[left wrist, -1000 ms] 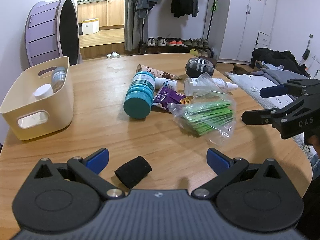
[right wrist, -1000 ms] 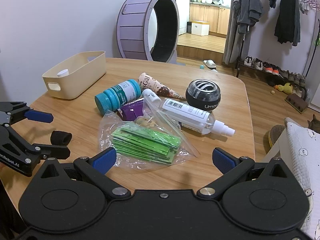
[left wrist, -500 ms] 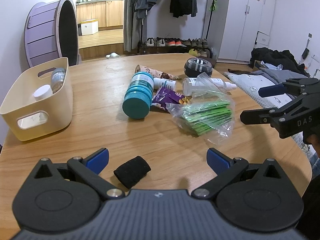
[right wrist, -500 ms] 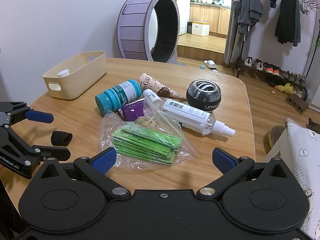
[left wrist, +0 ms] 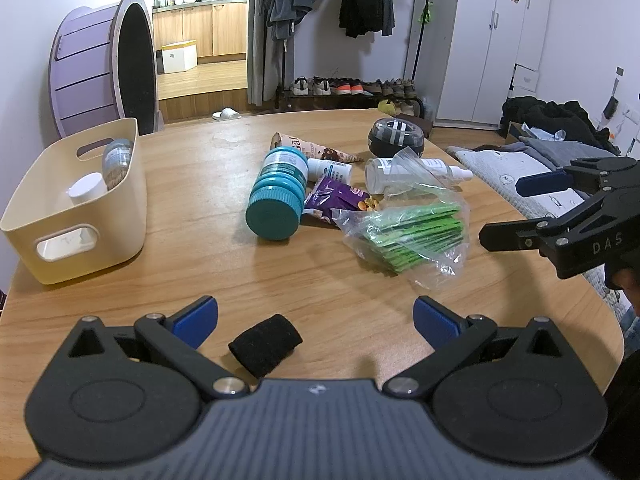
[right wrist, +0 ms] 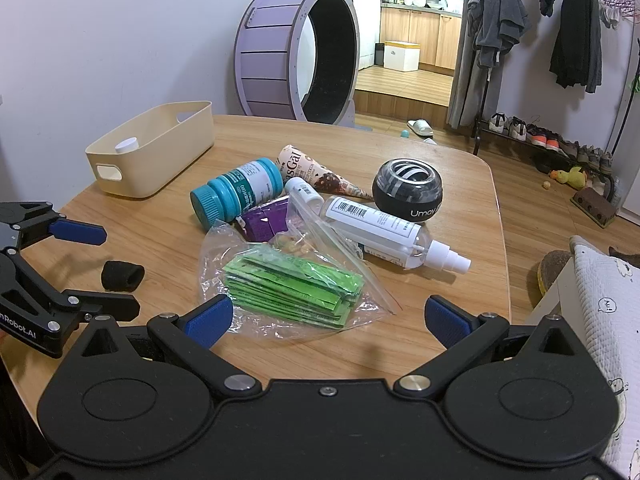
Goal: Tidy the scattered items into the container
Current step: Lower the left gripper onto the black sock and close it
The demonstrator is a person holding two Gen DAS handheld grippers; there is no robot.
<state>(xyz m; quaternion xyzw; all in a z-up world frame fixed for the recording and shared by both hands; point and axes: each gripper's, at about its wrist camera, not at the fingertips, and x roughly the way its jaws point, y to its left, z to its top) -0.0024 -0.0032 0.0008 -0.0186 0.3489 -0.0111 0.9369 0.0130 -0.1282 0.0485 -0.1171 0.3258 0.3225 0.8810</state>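
A cream basket (left wrist: 132, 200) (right wrist: 192, 128) stands on the left of the round wooden table, holding a clear bottle (left wrist: 116, 160) and a white-capped jar (left wrist: 86, 188). My left gripper (left wrist: 316, 318) (right wrist: 108, 268) is open, and a black foam roll (left wrist: 266, 342) (right wrist: 122, 276) lies between its fingers, nearer the left one. My right gripper (right wrist: 328, 316) (left wrist: 504, 208) is open and empty, just before a clear bag of green sachets (right wrist: 292, 284) (left wrist: 416, 232). Behind it lie a teal bottle (right wrist: 236, 196) (left wrist: 278, 196), a purple snack pack (right wrist: 266, 220), a spray bottle (right wrist: 384, 232), a cone wrapper (right wrist: 316, 172) and a black gyro ball (right wrist: 408, 190).
A purple wheel (right wrist: 296, 52) stands behind the table next to the wall. A shoe rack (right wrist: 552, 148) and hanging clothes (right wrist: 496, 20) are farther back. A bed with a white quilt (right wrist: 604, 304) is close to the table's right edge.
The left gripper has crept slightly forward over the black foam roll. The right gripper has barely moved.
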